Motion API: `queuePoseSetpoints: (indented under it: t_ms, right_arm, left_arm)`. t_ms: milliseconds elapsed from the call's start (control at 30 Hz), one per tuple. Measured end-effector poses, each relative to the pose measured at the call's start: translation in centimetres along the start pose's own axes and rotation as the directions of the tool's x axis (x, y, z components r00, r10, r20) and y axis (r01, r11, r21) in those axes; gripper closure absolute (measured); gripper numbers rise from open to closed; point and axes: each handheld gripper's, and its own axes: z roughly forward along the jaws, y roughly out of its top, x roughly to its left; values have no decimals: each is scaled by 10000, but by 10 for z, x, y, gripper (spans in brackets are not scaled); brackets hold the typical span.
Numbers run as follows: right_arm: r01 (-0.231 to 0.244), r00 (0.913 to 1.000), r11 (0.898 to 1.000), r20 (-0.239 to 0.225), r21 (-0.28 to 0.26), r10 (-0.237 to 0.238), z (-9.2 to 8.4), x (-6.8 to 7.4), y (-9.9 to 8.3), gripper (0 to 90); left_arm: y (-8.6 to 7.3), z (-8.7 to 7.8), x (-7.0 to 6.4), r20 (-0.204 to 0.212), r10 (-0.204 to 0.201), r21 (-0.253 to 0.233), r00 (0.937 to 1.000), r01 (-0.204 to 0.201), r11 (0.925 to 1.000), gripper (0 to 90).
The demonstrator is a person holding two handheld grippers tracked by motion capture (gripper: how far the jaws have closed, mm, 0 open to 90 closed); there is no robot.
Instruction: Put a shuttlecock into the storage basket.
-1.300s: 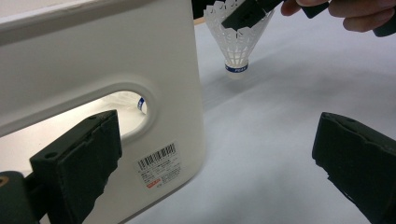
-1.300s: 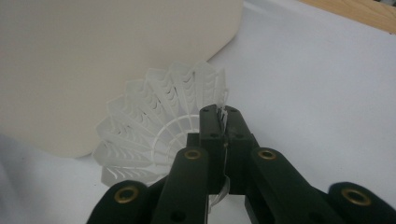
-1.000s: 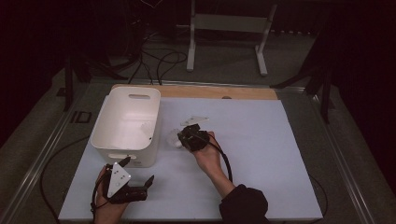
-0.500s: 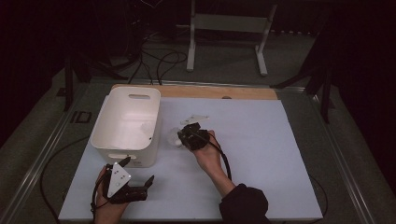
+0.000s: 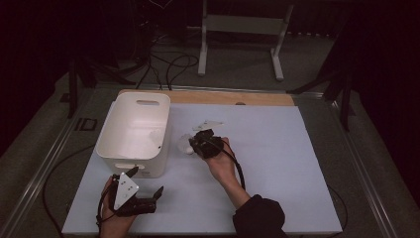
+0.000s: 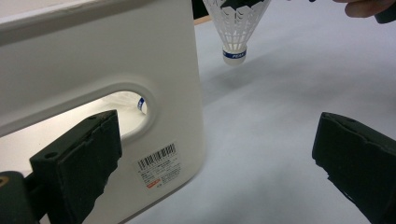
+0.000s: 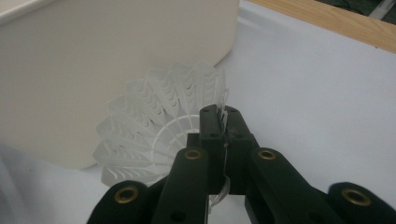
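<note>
My right gripper is shut on the skirt rim of a white plastic shuttlecock, which hangs just above the table right of the white bin. In the right gripper view the jaws pinch the feathered edge of the shuttlecock with the bin right behind it. My left gripper lies open at the bin's front right corner. The left gripper view has the open jaws framing the bin's handle wall, and the held shuttlecock hangs cork down farther off.
Through the bin's handle slot the blue-banded cork of another shuttlecock shows inside. A wooden strip runs along the table's far edge. The pale mat extends to the right of my right hand. Cables trail off the left side.
</note>
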Motion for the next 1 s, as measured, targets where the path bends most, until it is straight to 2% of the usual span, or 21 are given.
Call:
queuePoseSetpoints:
  t_ms: [1000]
  right_arm:
    - [-40,10000,9996,36,-273,41,-7,-1,10,889]
  left_arm:
    - [0,0,0,27,31,49,10000,-31,10000,21]
